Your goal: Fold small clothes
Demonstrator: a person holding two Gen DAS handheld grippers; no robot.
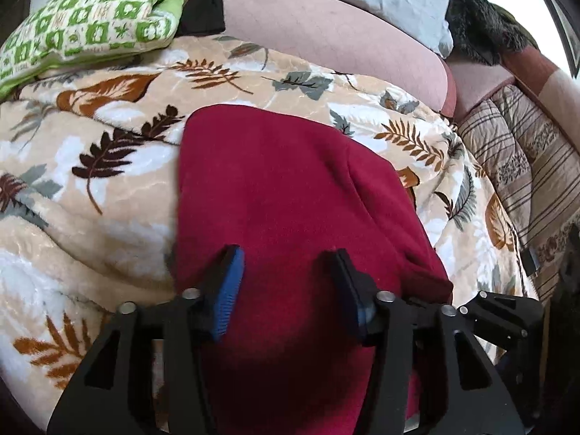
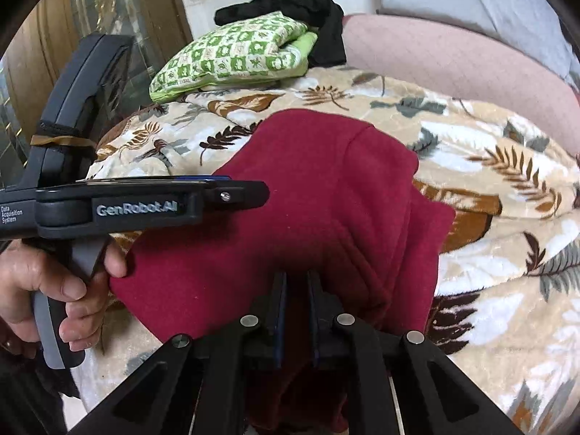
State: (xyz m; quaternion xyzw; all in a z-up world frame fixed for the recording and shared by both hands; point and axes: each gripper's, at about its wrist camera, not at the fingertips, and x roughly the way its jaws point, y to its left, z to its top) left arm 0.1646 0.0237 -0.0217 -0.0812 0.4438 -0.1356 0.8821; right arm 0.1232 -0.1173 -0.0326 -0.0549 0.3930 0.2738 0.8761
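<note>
Dark red garment (image 1: 290, 188) lying folded on the leaf-print blanket (image 1: 90, 195) of a bed, both claws at its near edge.

We see the left claw (image 1: 288, 282) with its jaws apart over the garment's near part, pads clear of the cloth; the right claw (image 2: 296, 311) is closed on the near edge of the fabric. Bare blanket lies open left, right and beyond the garment. The green patterned cushion (image 2: 232, 58) and black cloth (image 2: 290, 3) sit well apart at the far edge.
</note>
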